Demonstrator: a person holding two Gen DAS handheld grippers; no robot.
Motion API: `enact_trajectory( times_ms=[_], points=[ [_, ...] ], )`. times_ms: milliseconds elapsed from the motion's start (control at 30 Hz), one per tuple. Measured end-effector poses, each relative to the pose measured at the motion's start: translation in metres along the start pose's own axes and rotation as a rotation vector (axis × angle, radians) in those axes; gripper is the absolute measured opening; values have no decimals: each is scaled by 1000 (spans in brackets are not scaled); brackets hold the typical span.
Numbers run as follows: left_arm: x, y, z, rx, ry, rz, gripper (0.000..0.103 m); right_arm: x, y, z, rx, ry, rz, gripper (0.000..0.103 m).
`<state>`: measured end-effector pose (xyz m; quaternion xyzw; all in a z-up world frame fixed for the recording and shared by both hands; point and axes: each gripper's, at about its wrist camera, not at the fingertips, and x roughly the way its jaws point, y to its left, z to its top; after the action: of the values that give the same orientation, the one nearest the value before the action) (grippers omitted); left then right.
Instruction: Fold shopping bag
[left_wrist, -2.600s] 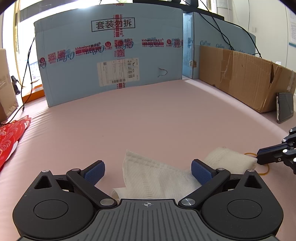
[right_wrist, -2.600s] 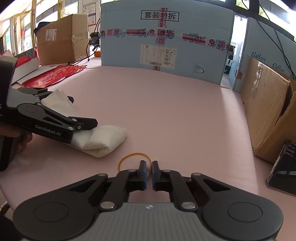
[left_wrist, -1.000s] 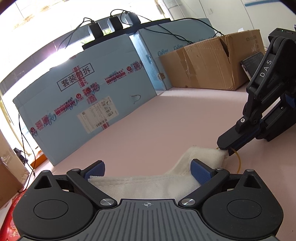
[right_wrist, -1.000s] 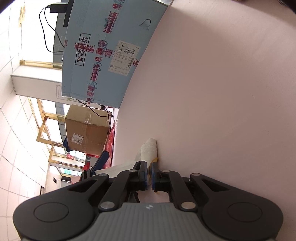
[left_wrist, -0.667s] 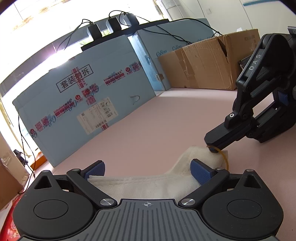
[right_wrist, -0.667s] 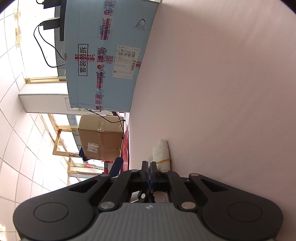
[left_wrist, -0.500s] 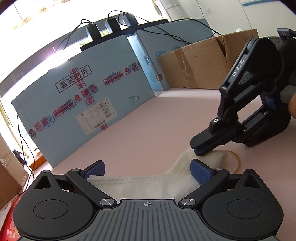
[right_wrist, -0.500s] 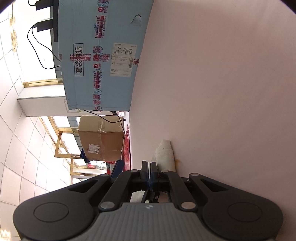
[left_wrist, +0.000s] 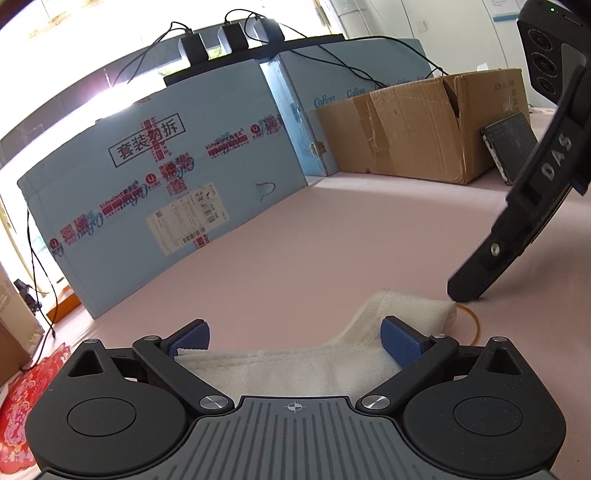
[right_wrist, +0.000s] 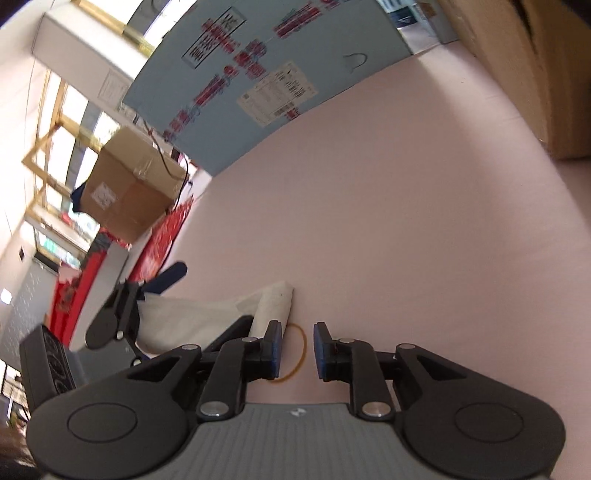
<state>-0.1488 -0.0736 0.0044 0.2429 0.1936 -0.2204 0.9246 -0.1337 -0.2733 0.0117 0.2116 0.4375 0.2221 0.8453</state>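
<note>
The folded white shopping bag (left_wrist: 295, 365) lies on the pink table, its rolled end (right_wrist: 275, 304) pointing away from me. My left gripper (left_wrist: 295, 338) stands open and wide, its blue pads on either side of the bag without pressing it. A yellow rubber band (right_wrist: 297, 354) lies flat on the table beside the rolled end. My right gripper (right_wrist: 297, 349) hovers just above the band, rolled to one side. Its jaws are opening, and its pads touch neither band nor bag. In the left wrist view its black finger (left_wrist: 480, 277) slants down at the right.
A tall blue cardboard panel (left_wrist: 166, 192) walls the far side. A torn brown box (left_wrist: 406, 136) with a phone (left_wrist: 511, 146) leaning on it stands at the right. Red printed paper (left_wrist: 26, 398) and another brown box (right_wrist: 125, 195) lie at the left, with cables behind.
The right gripper has lifted off the bag's rolled end, rolled back towards upright and parted its jaws, leaving the rubber band on the table. The left gripper and bag stayed put.
</note>
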Motion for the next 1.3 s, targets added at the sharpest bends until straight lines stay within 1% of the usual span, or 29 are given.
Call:
enact_trajectory(
  times_ms=[33, 100, 133, 200, 267, 300, 333, 400, 467, 500, 533, 567, 600, 633, 700, 733, 800, 833, 900, 967, 1000, 1033, 1100, 1167, 1200, 1300],
  points=[
    [0, 0, 0, -1, 0, 2, 101, 1, 9, -3, -61, -1, -32, 19],
    [0, 1, -1, -3, 0, 3, 101, 8, 37, -9, -273, 24, -146, 17],
    [0, 1, -1, -3, 0, 3, 101, 10, 46, -13, -344, 30, -182, 17],
    [-1, 1, -1, -2, -2, 4, 101, 14, 64, -25, -527, 39, -264, 18],
    [0, 2, -1, 0, -3, 6, 101, 15, 70, -28, -579, 50, -286, 20],
    [0, 2, -1, 1, -4, 7, 101, 16, 70, -26, -583, 60, -281, 22],
    [0, 2, -1, 2, -4, 7, 101, 18, 69, -23, -585, 70, -275, 22],
    [0, 2, -1, 1, -4, 5, 101, 17, 65, -19, -554, 82, -248, 22],
    [0, 2, -1, -3, -4, 3, 101, 15, 59, -19, -525, 74, -219, 19],
    [0, 3, -1, -4, -3, 2, 101, 14, 56, -18, -506, 62, -200, 15],
    [0, 3, -1, -4, -3, 1, 101, 12, 53, -18, -488, 50, -180, 9],
    [0, 2, -1, -4, -3, 1, 101, 9, 45, -15, -419, 42, -127, 3],
    [0, 2, -1, -5, -2, 1, 101, 5, 37, -12, -348, 34, -71, 1],
    [0, 3, -1, -6, -1, 1, 101, 4, 30, -9, -283, 36, -23, 1],
    [1, 2, -1, -8, 0, 0, 101, 5, 6, -6, -103, 18, 67, 1],
    [0, 2, -1, -8, 1, 1, 101, 5, -3, -4, -34, 14, 100, 1],
    [1, 2, -1, -8, 2, 1, 101, 6, -34, -7, 207, 1, 240, 1],
    [0, 2, -1, -8, 2, 1, 101, 7, -45, -10, 296, -5, 287, 1],
    [0, 1, -1, -8, 3, 3, 101, 14, -62, -16, 429, -2, 379, 1],
    [0, 1, -1, -7, 4, 5, 101, 20, -72, -23, 523, -14, 447, 1],
    [0, 1, -1, -7, 5, 5, 101, 19, -73, -24, 533, -22, 463, 1],
    [0, 1, -1, -7, 5, 6, 101, 19, -74, -27, 562, -37, 506, 1],
    [0, 0, -1, -5, 6, 8, 101, 23, -76, -26, 601, -46, 537, 3],
    [0, 0, -1, -4, 5, 9, 101, 25, -73, -25, 591, -41, 528, 5],
    [0, 0, -1, -3, 5, 9, 101, 26, -72, -24, 585, -39, 523, 7],
    [0, -1, 0, 0, 4, 11, 101, 24, -69, -20, 564, -45, 511, 18]
  ],
)
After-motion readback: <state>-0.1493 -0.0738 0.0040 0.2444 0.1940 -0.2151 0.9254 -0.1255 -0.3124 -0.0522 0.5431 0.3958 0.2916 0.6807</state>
